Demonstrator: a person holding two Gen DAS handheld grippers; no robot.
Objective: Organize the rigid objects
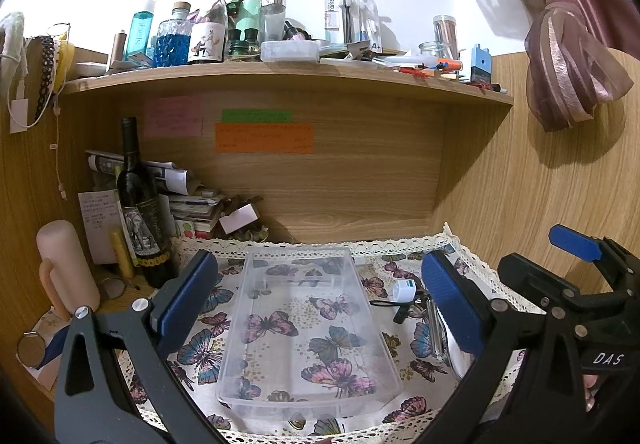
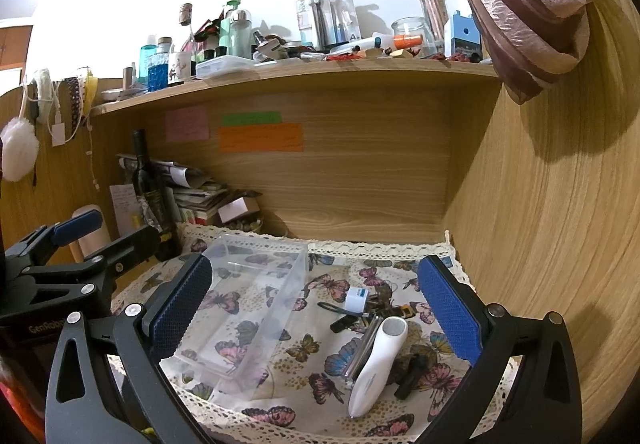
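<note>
A clear plastic bin (image 1: 304,328) lies empty on the butterfly cloth (image 1: 200,360); it also shows in the right wrist view (image 2: 244,308). My left gripper (image 1: 316,300) is open above it, jaws wide to either side of the bin. My right gripper (image 2: 316,304) is open and empty above the cloth. Below it lie a white handheld device (image 2: 380,360), a small white charger (image 2: 356,298), a black clip (image 2: 412,372) and a bunch of keys (image 2: 372,314). The charger (image 1: 402,290) also shows in the left wrist view.
A dark wine bottle (image 1: 140,212), a pink cylinder (image 1: 66,268) and stacked papers (image 1: 188,200) crowd the back left. The wooden shelf (image 1: 280,78) above carries many bottles and jars. A wooden wall (image 2: 552,244) stands close on the right.
</note>
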